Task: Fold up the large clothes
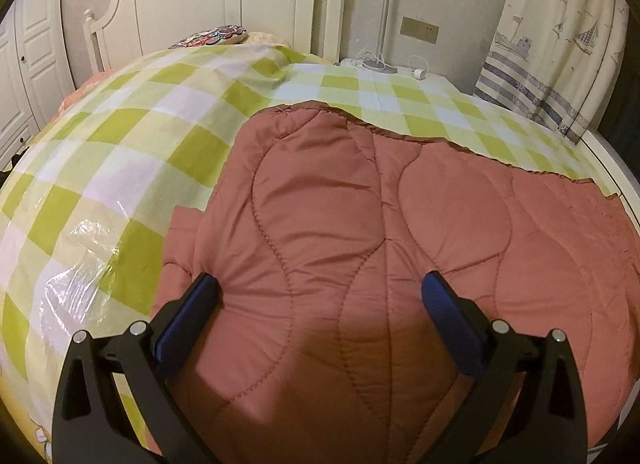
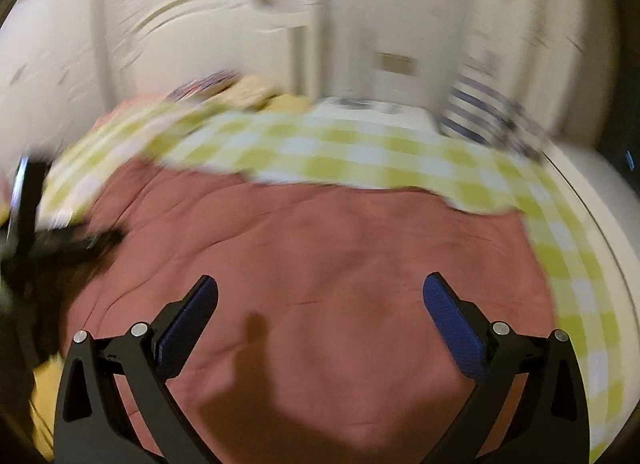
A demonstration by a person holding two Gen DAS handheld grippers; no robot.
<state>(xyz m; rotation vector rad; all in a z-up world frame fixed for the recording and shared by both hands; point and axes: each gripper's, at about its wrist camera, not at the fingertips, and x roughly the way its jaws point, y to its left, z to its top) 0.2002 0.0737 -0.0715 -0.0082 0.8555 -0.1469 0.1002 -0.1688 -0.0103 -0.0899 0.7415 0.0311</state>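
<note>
A rust-pink quilted blanket [image 1: 360,224] lies folded over on the green-and-white checked bedspread [image 1: 140,136]. A lower layer sticks out at its left edge. My left gripper [image 1: 320,292] is open just above the blanket, empty, with blue pads [image 1: 444,304] on both sides. In the blurred right wrist view the same blanket [image 2: 320,244] fills the middle. My right gripper [image 2: 320,296] is open above it and empty. The left gripper shows as a dark blur [image 2: 36,232] at the left edge of that view.
A cream headboard [image 1: 224,4] stands at the far end with pillows [image 1: 216,36] below it. A nightstand with a lamp and cables [image 1: 384,60] sits to its right. A sailboat-print curtain [image 1: 560,32] hangs at the right. White wardrobe doors [image 1: 24,64] are at the left.
</note>
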